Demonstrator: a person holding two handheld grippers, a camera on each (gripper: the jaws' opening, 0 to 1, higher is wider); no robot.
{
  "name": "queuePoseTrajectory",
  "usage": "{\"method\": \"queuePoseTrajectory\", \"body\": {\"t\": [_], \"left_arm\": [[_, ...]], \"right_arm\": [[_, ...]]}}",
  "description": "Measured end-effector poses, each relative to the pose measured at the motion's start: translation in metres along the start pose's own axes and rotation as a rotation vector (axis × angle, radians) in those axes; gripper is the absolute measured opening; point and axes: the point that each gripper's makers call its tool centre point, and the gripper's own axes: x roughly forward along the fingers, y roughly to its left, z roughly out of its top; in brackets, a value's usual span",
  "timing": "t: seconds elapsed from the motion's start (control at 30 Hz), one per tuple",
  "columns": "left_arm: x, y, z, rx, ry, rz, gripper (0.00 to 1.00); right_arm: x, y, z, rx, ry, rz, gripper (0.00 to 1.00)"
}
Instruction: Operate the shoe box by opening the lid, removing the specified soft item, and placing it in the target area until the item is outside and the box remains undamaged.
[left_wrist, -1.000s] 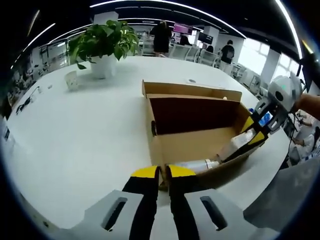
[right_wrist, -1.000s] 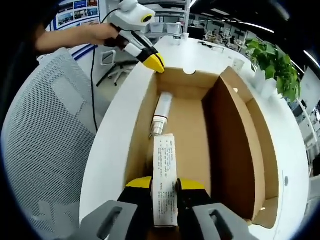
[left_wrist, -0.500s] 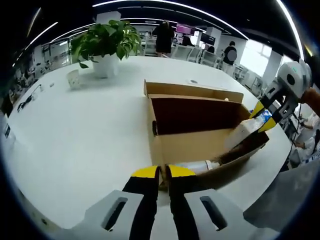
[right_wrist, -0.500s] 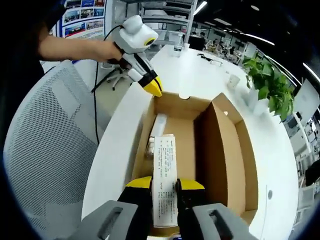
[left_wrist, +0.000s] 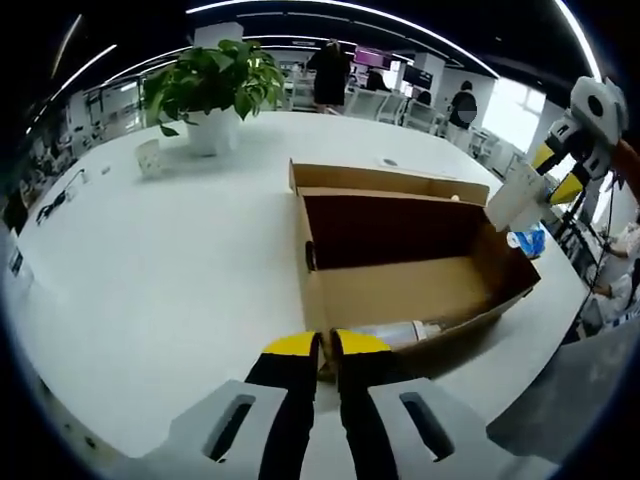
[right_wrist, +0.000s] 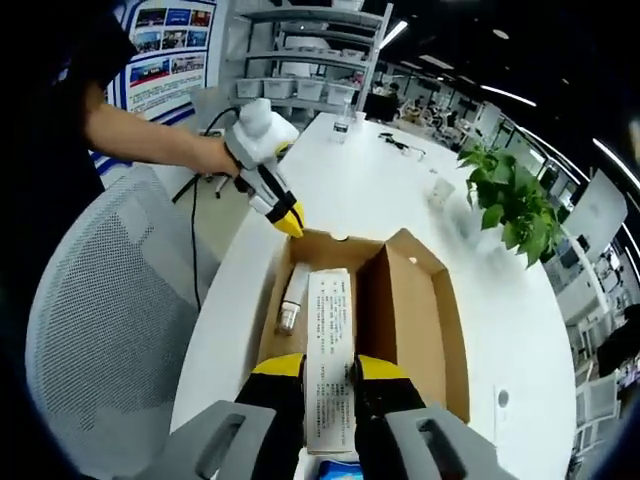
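the right gripper (right_wrist: 328, 372) pinches a white printed packet (right_wrist: 329, 345) between its yellow-tipped jaws, held above the open shoe box (right_wrist: 415, 330), clear of its rim. in the left gripper view the packet (left_wrist: 515, 195) hangs over the box's far right corner. the left gripper (left_wrist: 326, 348), jaws pressed nearly together, clamps the near wall of the box (left_wrist: 400, 290). a white tube (left_wrist: 395, 330) lies inside along that wall. the box sits on a white table (left_wrist: 150, 270), near a potted plant (left_wrist: 208, 85).

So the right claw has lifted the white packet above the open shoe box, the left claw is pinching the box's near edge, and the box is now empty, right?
Not quite: the shoe box is not empty. A white bottle lies on its floor, as the right gripper view shows. The rest holds: the right claw holds the white packet above the box, and the left claw pinches its near edge.
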Motion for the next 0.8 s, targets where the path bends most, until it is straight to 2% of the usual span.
{"method": "queuePoseTrajectory", "body": {"t": [0.2, 0.4, 0.8], "left_arm": [[0.000, 0.000, 0.000, -0.008, -0.003, 0.007, 0.04], [0.000, 0.000, -0.001, -0.008, -0.002, 0.012, 0.04], [0.000, -0.001, -0.001, -0.009, 0.001, 0.012, 0.04]], "right_arm": [[-0.023, -0.005, 0.003, -0.017, -0.001, -0.013, 0.14], [-0.044, -0.013, -0.002, -0.035, 0.010, -0.040, 0.14], [-0.081, -0.026, -0.027, -0.032, 0.051, -0.088, 0.14]]}}
